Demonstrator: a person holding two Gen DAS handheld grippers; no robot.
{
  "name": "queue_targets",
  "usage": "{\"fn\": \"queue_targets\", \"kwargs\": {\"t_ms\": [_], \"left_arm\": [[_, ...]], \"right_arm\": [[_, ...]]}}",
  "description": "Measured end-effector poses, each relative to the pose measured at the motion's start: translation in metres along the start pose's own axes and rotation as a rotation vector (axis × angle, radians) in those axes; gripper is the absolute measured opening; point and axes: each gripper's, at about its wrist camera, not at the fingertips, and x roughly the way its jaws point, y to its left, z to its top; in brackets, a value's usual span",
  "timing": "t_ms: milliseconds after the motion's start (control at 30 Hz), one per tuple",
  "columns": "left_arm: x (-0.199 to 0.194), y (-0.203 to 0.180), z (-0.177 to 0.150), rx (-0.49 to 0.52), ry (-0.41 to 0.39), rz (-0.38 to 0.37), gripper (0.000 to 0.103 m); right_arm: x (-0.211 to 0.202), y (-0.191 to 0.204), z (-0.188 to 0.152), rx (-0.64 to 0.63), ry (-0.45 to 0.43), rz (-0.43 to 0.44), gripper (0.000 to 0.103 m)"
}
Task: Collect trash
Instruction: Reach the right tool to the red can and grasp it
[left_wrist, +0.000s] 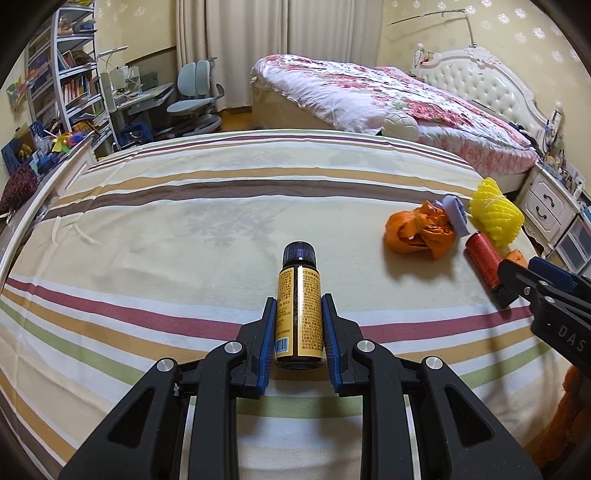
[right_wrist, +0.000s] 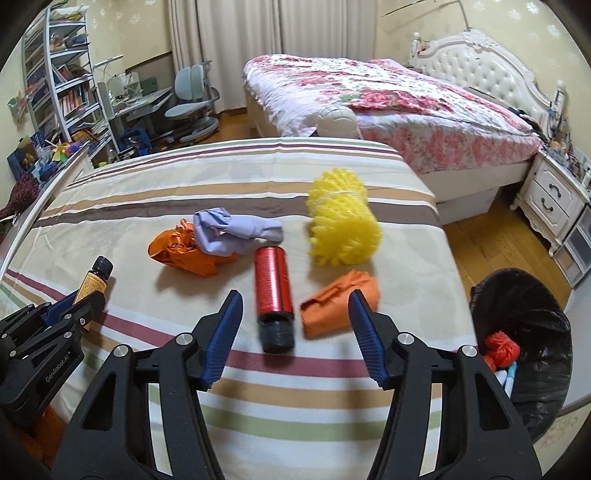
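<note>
Left gripper (left_wrist: 299, 325) clamps the brown bottle (left_wrist: 298, 310); right gripper (right_wrist: 293, 332), jaws half open and empty, straddles the red tube (right_wrist: 272, 291), lying lengthwise between them near the bed's right edge.

1. So the small bottle (left_wrist: 300, 310) sits clamped between the jaws of the left hand-held gripper (left_wrist: 299, 306), cap pointing away, over the striped bed (left_wrist: 184, 206).
2. Off to its right on the bed: a crumpled bag (left_wrist: 419, 232) with a wadded glove (left_wrist: 456, 214) on it, foam netting (left_wrist: 495, 216) behind.
3. The right hand-held gripper (right_wrist: 295, 317) has its jaws apart, with a foil-wrapped tube (right_wrist: 272, 284) lying between them and a folded packet (right_wrist: 332, 306) just right of that.
4. The trash bin (right_wrist: 532, 317) stands on the floor to the right of it, scraps inside.
5. Second bed (right_wrist: 388, 110) is further back.
</note>
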Motion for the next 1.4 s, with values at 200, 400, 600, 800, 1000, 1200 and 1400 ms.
{"fn": "queue_targets", "kwargs": {"t_ms": [200, 400, 600, 800, 1000, 1200, 1400], "left_arm": [[0.002, 0.006, 0.001, -0.019, 0.004, -0.005, 0.025], [0.004, 0.008, 0.000, -0.020, 0.008, -0.015, 0.025], [0.006, 0.011, -0.001, -0.029, 0.014, -0.026, 0.025], [0.005, 0.013, 0.000, -0.035, 0.010, -0.035, 0.025], [0.005, 0.018, 0.001, -0.039, 0.006, -0.036, 0.025], [0.005, 0.020, 0.001, -0.049, 0.008, -0.039, 0.025], [0.005, 0.019, 0.001, -0.048, 0.007, -0.041, 0.025]], "right_arm": [[0.009, 0.013, 0.004, -0.025, 0.014, -0.008, 0.052], [0.012, 0.021, 0.008, -0.042, 0.022, -0.023, 0.044], [0.011, 0.026, 0.009, -0.051, 0.023, -0.019, 0.040], [0.005, 0.021, 0.009, -0.028, 0.022, -0.009, 0.040], [0.013, 0.027, 0.012, -0.045, 0.041, 0.007, 0.040], [0.025, 0.029, 0.009, -0.040, 0.074, 0.009, 0.038], [0.026, 0.035, 0.006, -0.059, 0.076, 0.002, 0.024]]}}
